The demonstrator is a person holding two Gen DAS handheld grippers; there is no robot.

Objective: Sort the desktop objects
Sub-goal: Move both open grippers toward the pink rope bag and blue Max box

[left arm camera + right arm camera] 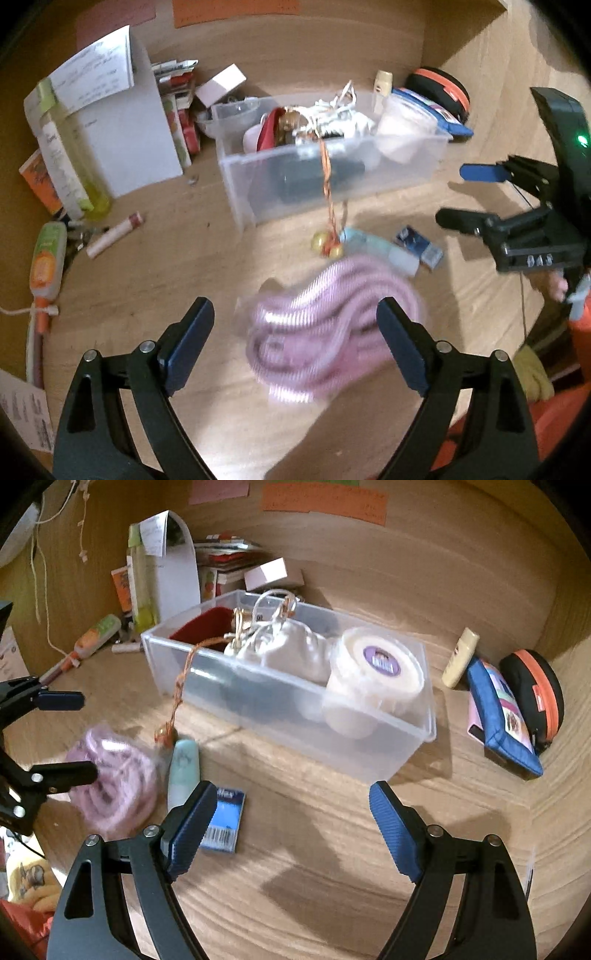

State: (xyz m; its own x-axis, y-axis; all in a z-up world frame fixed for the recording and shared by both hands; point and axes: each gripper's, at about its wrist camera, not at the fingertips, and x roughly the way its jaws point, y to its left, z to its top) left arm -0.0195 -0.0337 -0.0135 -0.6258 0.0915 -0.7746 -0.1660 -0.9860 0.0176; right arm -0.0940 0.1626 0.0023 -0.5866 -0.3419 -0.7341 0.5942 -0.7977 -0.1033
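Clutter on the wooden table [155, 266] is what needs sorting, and the clear bin [406, 173] at upper centre of the left wrist view looks like the place for it, since a white pouch [291, 650], a round tub [376, 675] and a red thing already sit inside.

At far left of that view, a tall bottle [70, 162] and a white card [125, 140] stand against the back wall, out of the way; a small lip-balm tube [116, 234] lies loose just in front. An orange cord with two gold bells [328, 249] hangs over the bin's front wall onto the table, so it is only half put away.

Low in the centre, the left claw [295, 343] stands wide with nothing in it, its fingers on either side of a coil of pink cord [332, 332] without pressing it, probably lined up for a grasp. Just beyond lie a pale green tube [380, 249] and a small blue packet [419, 245].

In the right wrist view the right claw [293, 823] is also wide and empty, over bare table just right of that packet. At far right, a blue pouch [498, 720] and a black-and-orange case [535, 690] lean against the side wall.
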